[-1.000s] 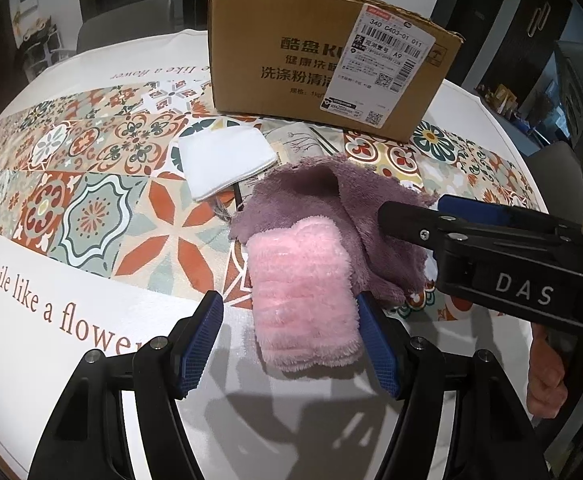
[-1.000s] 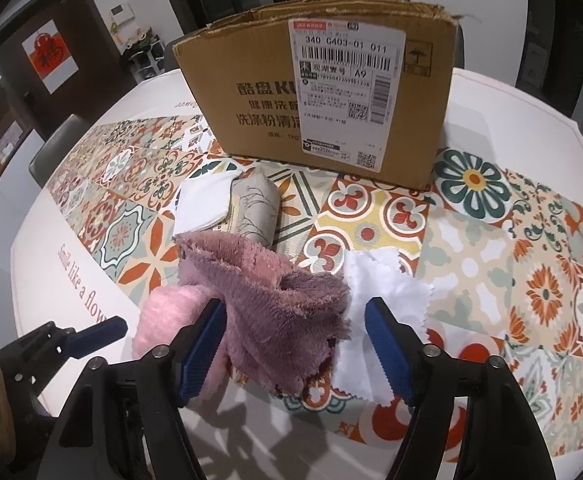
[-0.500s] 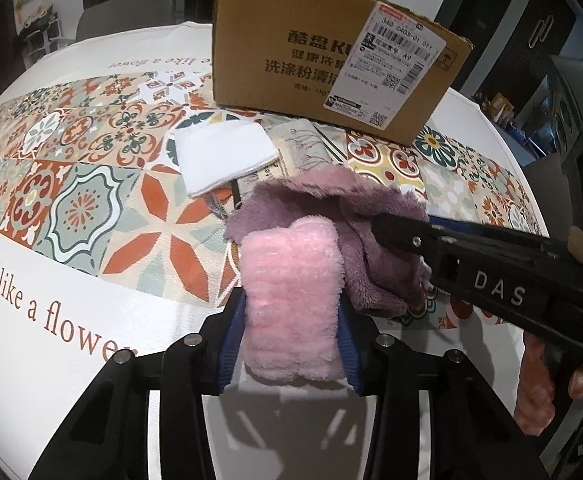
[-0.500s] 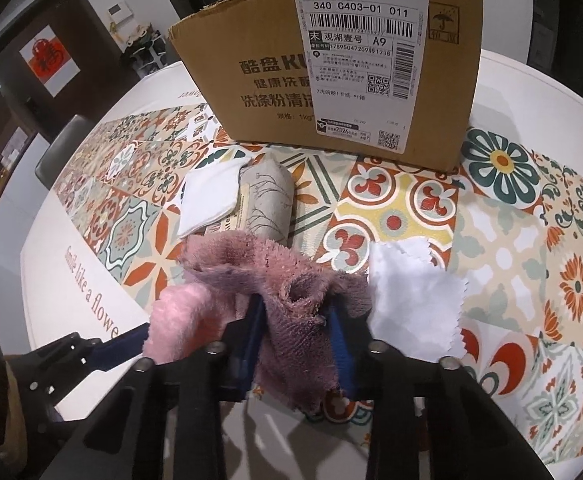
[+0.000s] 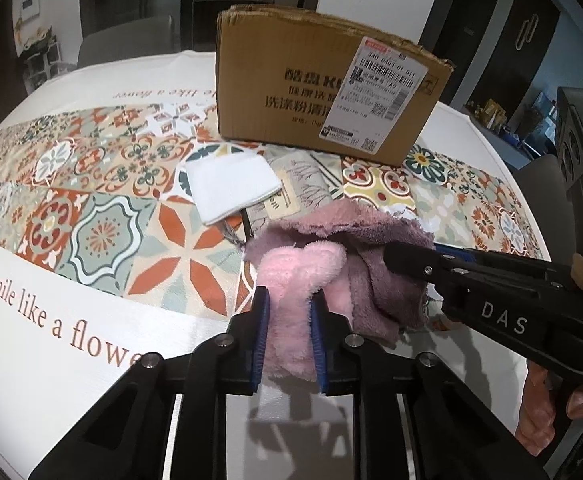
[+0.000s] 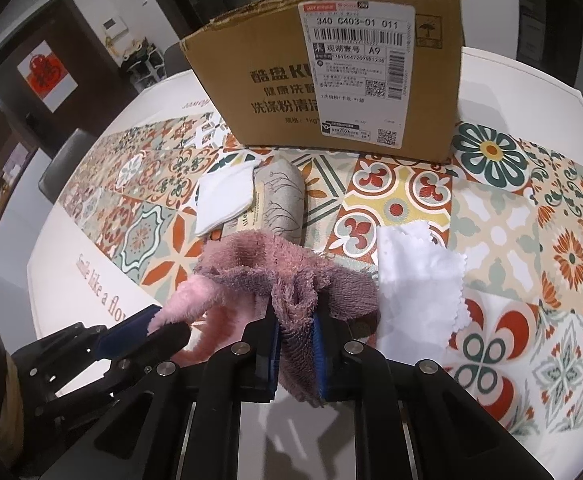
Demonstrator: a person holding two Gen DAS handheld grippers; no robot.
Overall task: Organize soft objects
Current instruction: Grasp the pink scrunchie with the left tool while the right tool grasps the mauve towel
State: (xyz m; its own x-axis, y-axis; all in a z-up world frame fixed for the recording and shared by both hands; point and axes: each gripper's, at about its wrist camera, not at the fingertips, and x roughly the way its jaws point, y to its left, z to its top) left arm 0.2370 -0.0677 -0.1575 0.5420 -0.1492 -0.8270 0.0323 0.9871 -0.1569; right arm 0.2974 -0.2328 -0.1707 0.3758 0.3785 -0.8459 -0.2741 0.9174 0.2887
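Grippers grasp cloths: left gripper [image 5: 288,334] pink cloth [image 5: 299,280]; right gripper [image 6: 296,346], marked "DAS", mauve cloth [image 6: 291,276].

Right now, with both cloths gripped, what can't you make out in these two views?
- Inside of the box: both views show only its outer walls.
- Beige pouch, left view: partly under the white towel and mauve cloth.
- Pink cloth, right view: mostly behind the mauve cloth.
- Label print: too small.

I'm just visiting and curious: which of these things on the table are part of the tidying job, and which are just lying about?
In the job:
- pink cloth, pinched in left tool
- mauve towel, pinched in right tool
- cardboard box, probably

Lying about:
- white folded cloth
- thin white wipe
- printed pouch
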